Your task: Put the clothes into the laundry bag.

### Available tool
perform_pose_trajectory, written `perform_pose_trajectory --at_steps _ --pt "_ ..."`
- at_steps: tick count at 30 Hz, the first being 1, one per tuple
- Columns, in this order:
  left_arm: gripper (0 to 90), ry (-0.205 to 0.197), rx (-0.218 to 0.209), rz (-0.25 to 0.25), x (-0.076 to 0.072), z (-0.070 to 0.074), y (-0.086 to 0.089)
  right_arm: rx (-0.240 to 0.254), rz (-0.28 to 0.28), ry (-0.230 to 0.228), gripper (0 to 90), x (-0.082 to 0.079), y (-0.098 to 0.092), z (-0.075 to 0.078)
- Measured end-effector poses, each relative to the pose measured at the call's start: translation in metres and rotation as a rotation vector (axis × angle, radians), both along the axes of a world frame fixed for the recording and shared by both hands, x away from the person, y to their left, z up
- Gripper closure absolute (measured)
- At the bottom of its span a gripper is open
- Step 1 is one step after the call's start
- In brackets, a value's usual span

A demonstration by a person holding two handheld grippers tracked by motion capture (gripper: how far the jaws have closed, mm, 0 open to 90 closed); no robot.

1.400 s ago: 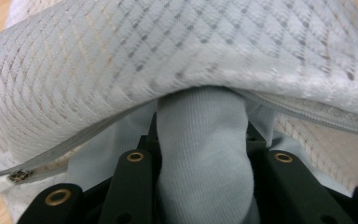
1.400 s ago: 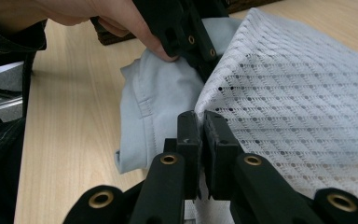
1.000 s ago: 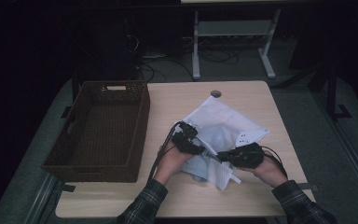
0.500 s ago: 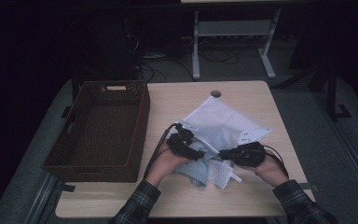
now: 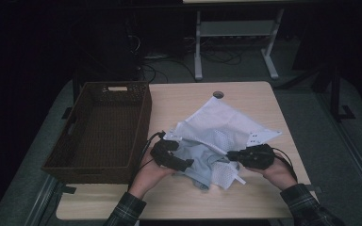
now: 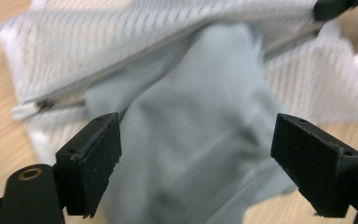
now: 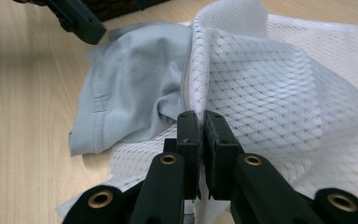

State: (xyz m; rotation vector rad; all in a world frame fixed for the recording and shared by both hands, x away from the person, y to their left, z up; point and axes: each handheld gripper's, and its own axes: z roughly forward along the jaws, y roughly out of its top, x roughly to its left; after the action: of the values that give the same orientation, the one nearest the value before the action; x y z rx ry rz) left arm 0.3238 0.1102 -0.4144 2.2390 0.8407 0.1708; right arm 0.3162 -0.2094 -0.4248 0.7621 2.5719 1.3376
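Far left on the pale wooden table (image 5: 264, 101): a dark brown woven rectangular basket (image 5: 101, 129), well apart from the action. Next, the left gripper (image 5: 185, 165), jaws just been opening, now released and spread wide, nothing pinched, the crumpled pale grey-blue cloth garment (image 6: 200, 140) lying loose beneath the gap. Garment half tucked into the mouth of the white mesh zippered laundry bag (image 5: 221, 127), spilling toward the table's near edge. Over to the right gripper (image 7: 199, 135): clenched tight on the bag's zippered rim, mesh bunched between the pads, lifted slightly off the tabletop.
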Motion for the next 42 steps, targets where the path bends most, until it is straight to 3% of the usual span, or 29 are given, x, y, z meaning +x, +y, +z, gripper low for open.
perform_pose_trajectory --at_steps 4,10,16,25,34,37,40,42 --pt "14.1 -0.007 -0.005 0.01 -0.005 -0.01 0.007 0.001 -0.011 0.004 84.8 -0.001 -0.005 -0.001" --pt "11.6 -0.013 0.028 -0.006 -0.015 -0.028 0.014 -0.009 -0.015 0.004 84.5 -0.003 -0.008 -0.003" --pt "12.3 -0.001 0.069 -0.039 -0.017 -0.039 0.007 -0.015 -0.009 0.013 83.8 0.0 -0.007 -0.007" --pt "28.5 -0.018 0.102 -0.047 -0.017 -0.043 0.003 -0.011 0.001 0.009 78.3 0.001 -0.004 -0.006" --pt "36.6 -0.002 0.101 -0.039 -0.016 -0.044 0.004 0.032 0.042 -0.032 72.3 0.003 0.021 0.012" --pt "37.7 0.003 0.102 -0.039 -0.015 -0.044 0.005 0.006 0.061 -0.043 70.6 0.007 0.037 0.012" --pt "38.6 0.007 0.104 -0.039 -0.015 -0.044 0.005 -0.039 0.04 -0.078 69.0 0.013 0.047 0.01" --pt "39.3 0.01 0.103 -0.037 -0.015 -0.045 0.005 -0.041 0.034 -0.078 68.9 0.018 0.051 0.009"
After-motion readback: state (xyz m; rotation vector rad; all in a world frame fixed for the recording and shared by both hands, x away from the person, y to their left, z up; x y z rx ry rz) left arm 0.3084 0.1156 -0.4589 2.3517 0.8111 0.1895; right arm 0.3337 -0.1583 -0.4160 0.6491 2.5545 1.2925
